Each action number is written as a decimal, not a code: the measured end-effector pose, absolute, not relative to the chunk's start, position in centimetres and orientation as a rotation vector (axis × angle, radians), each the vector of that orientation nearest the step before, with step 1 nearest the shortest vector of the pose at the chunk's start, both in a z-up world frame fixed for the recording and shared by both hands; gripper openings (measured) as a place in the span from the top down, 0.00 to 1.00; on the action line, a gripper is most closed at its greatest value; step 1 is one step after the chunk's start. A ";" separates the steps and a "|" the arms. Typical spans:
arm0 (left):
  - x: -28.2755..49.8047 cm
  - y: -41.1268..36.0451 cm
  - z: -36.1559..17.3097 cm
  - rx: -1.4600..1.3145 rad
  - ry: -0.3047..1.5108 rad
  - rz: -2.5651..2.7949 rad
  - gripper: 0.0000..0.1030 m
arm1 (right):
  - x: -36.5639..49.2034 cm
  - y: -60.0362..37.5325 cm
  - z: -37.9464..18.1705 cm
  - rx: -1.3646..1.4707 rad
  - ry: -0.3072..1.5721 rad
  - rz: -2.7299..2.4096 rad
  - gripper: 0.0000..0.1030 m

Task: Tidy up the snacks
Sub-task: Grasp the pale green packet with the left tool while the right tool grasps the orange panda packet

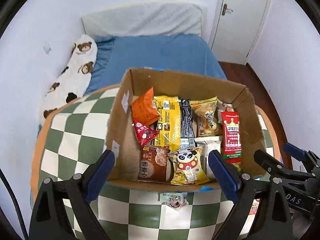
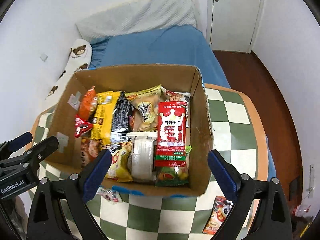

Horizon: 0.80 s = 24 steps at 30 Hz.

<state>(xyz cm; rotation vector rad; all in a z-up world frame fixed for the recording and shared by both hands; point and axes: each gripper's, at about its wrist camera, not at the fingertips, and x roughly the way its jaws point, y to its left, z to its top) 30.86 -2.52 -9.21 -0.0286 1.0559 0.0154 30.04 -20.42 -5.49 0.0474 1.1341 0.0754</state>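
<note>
A cardboard box (image 1: 118, 108) (image 2: 200, 120) stands on a green-and-white checked table (image 1: 80, 132) (image 2: 234, 124). It holds several snack packets, among them a yellow one (image 1: 168, 120), a red crown packet (image 1: 231, 136) (image 2: 173, 132) and a panda packet (image 1: 188, 166). A small pale packet (image 1: 174, 200) (image 2: 109, 195) lies on the table in front of the box. An orange packet (image 2: 218, 216) lies at the front right. My left gripper (image 1: 161, 172) is open and empty above the box's near edge. My right gripper (image 2: 159, 170) is open and empty too.
Behind the table is a bed with a blue sheet (image 1: 160, 54) (image 2: 160, 48), a bear-print pillow (image 1: 74, 74) and a grey pillow (image 2: 140, 14). A white door (image 1: 240, 20) and dark wooden floor (image 2: 270, 92) are to the right.
</note>
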 end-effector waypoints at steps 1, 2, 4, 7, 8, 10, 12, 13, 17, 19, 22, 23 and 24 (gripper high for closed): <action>30.3 -2.5 -8.7 -0.026 1.043 0.016 0.07 | 29.6 -20.4 -5.0 0.044 1.123 0.077 0.04; 29.9 -2.5 -8.4 -0.028 1.036 0.016 0.07 | 29.1 -20.4 -4.5 0.047 1.113 0.078 0.04; 28.8 -2.5 -7.4 -0.026 1.011 0.018 0.07 | 28.1 -20.3 -3.2 0.059 1.086 0.085 0.04; 27.2 -2.4 -6.0 -0.032 0.977 0.019 0.07 | 26.7 -20.1 -1.6 0.061 1.051 0.090 0.04; 26.9 -2.4 -5.7 -0.033 0.969 0.022 0.07 | 26.3 -20.0 -1.1 0.064 1.043 0.092 0.04; 26.0 -2.5 -4.8 -0.037 0.950 0.022 0.07 | 25.4 -20.0 -0.3 0.069 1.027 0.094 0.04; 25.3 -2.5 -4.3 -0.037 0.936 0.026 0.07 | 24.5 -20.0 0.4 0.087 1.013 0.096 0.04; 24.9 -2.6 -4.0 -0.038 0.928 0.028 0.07 | 24.2 -20.1 0.6 0.099 1.010 0.099 0.04; 23.8 -2.7 -3.8 -0.037 0.916 0.051 0.07 | 23.0 -20.8 0.4 0.148 1.016 0.109 0.04; 23.4 -2.8 -4.7 -0.033 0.926 0.069 0.07 | 22.4 -22.1 -0.5 0.198 1.036 0.104 0.04; 23.3 -2.9 -7.2 -0.036 0.980 0.086 0.07 | 21.0 -25.4 -2.9 0.259 1.074 0.003 0.07; 23.3 -2.9 -8.0 -0.039 0.997 0.089 0.07 | 20.8 -26.3 -3.5 0.274 1.083 -0.011 0.18; 23.4 -2.9 -9.1 -0.041 1.022 0.097 0.07 | 20.5 -27.6 -4.6 0.288 1.108 -0.042 0.25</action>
